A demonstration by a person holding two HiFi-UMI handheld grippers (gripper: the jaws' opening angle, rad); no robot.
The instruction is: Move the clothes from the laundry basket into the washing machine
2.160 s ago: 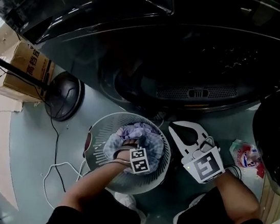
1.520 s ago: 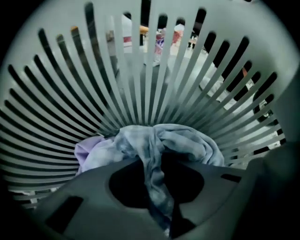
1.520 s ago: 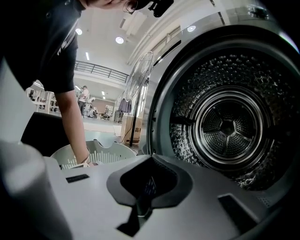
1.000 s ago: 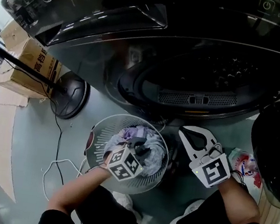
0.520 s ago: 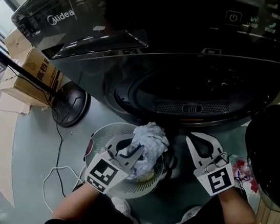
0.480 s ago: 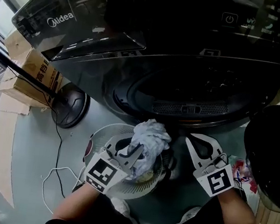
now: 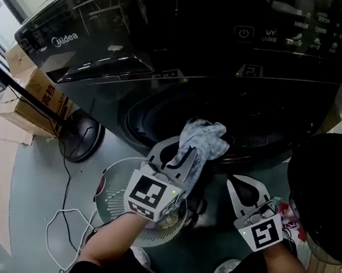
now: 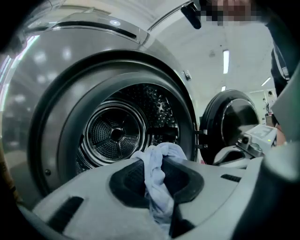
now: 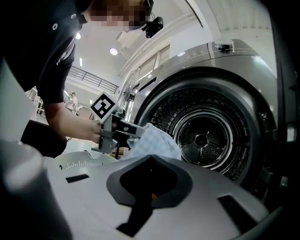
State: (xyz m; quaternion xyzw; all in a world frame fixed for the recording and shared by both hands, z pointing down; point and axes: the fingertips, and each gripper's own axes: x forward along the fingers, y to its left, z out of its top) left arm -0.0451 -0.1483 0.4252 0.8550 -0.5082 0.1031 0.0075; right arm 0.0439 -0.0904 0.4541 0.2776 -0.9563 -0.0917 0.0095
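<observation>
We read "Midea" in pale letters on the dark washing machine [image 7: 144,9], at 10 o'clock in the head view. At 1 o'clock its control panel [image 7: 286,36] carries a power symbol and small white legends too fine for us to read. The cardboard box [image 7: 35,91] at 9 o'clock bears red characters we cannot make out. Each gripper's cube shows a black-and-white square marker.

The garment [image 7: 201,138] is in the air at the centre of the head view, between the white perforated laundry basket [image 7: 109,184] at 7 o'clock and the mouth of the drum [image 8: 115,133] at 12 o'clock. Its long axis runs from 7 o'clock up to 1 o'clock, with the bunched end pointing at the drum. In the left gripper view it runs straight from 12 to 6 o'clock.

It is a thin, pale grey-blue cloth, crumpled and creased, with a rounded wad beyond the jaw tips and a narrow twisted strip below.

The left gripper [image 7: 181,156] has its jaws nearly together, pinching that strip. The right gripper [image 7: 240,185] sits at 4 o'clock with its jaws pressed together on nothing. The machine's round door [image 7: 325,186] stands open at 3 o'clock.
</observation>
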